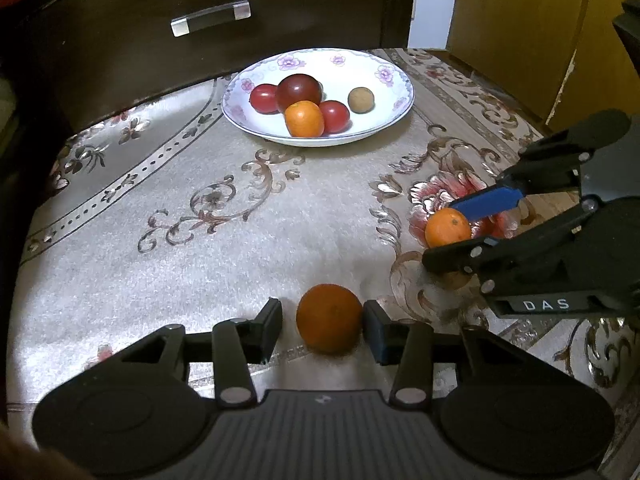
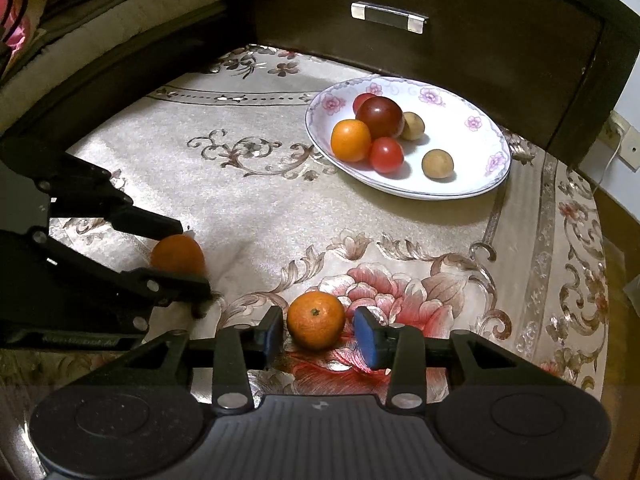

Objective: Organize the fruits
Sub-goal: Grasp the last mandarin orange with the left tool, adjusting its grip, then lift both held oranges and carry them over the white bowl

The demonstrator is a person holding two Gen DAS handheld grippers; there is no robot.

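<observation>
On the flowered tablecloth (image 1: 224, 248), the left gripper (image 1: 322, 326) stands open around an orange (image 1: 329, 318) at 6 o'clock in its own view, the blue pad touching the fruit and the other finger just clear of it. The right gripper (image 2: 316, 330) is likewise open around a second orange (image 2: 316, 320), low at 6 o'clock in its view, with small gaps on both sides. The flower-rimmed plate (image 1: 384, 76) sits at 12 o'clock from the left gripper, holding another orange (image 1: 304, 119), a dark tomato (image 1: 299, 91), two smaller red tomatoes and brown round fruits (image 2: 437, 164).
</observation>
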